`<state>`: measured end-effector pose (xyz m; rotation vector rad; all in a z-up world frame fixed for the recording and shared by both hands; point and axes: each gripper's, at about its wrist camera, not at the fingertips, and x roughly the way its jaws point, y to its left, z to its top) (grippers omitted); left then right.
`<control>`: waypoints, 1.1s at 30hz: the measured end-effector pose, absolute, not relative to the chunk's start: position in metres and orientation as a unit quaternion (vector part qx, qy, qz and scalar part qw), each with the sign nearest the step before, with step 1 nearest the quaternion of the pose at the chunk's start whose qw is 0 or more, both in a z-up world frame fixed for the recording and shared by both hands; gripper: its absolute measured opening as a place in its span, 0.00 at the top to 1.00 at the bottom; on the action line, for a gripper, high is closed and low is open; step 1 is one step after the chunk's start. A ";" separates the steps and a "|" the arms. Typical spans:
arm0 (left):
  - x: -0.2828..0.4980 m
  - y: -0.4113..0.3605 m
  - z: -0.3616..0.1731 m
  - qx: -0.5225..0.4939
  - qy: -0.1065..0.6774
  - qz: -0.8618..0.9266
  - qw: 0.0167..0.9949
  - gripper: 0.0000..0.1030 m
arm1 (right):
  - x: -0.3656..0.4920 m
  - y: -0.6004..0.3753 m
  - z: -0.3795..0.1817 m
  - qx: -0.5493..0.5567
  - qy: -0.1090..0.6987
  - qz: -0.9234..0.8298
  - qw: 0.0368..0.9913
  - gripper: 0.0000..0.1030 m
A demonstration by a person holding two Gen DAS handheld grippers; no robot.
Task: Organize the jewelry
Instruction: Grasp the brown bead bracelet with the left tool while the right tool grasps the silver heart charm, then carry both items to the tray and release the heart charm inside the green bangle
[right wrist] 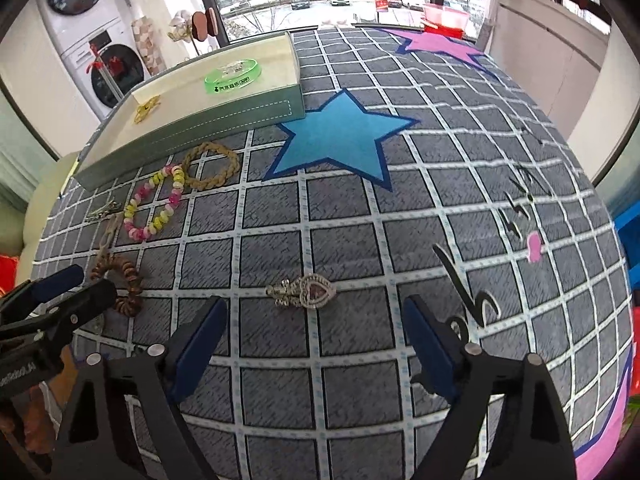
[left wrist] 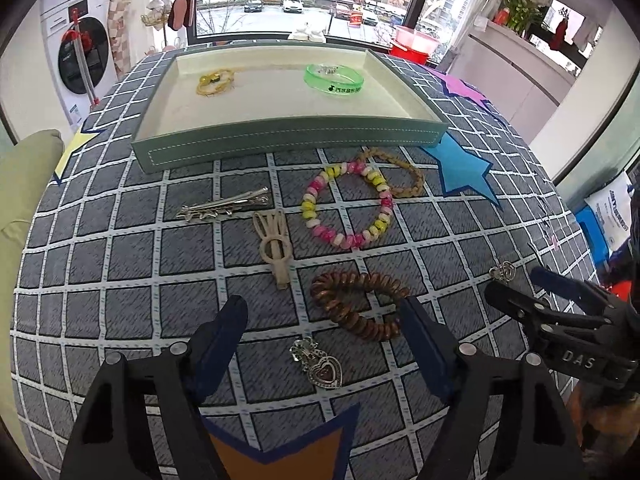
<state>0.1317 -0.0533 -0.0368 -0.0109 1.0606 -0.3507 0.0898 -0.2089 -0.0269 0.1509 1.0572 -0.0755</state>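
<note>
In the right wrist view, a heart pendant (right wrist: pixel 302 295) is seen just above and between the right gripper (right wrist: pixel 314 326), long axis across the frame. Both the right and the left gripper (left wrist: pixel 322 322) are held wide open, empty; the tray (right wrist: pixel 192 124) lies upper left.

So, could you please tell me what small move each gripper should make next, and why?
Probably lower each a little and close. The left gripper stands open just before a heart pendant, and the right gripper stands open before a second heart pendant; both lie loose on the cloth, outside the tray.
</note>
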 end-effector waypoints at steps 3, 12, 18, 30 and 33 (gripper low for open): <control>0.134 -0.057 -0.041 -0.001 0.510 -0.169 0.844 0.28 | 0.093 -0.201 -0.027 0.043 0.501 -0.045 0.863 0.29; 0.134 -0.058 -0.041 0.011 0.497 -0.174 0.850 0.69 | 0.090 -0.195 -0.023 0.031 0.490 -0.045 0.870 0.65; 0.131 -0.051 -0.035 -0.007 0.485 -0.192 0.853 0.74 | 0.084 -0.205 -0.017 0.066 0.483 -0.042 0.872 0.66; 0.122 -0.035 -0.008 -0.021 0.452 -0.209 0.867 0.74 | 0.072 -0.225 -0.001 0.127 0.466 -0.024 0.875 0.66; 0.124 -0.029 -0.001 -0.022 0.444 -0.208 0.871 0.74 | 0.074 -0.225 0.008 0.131 0.460 -0.019 0.878 0.66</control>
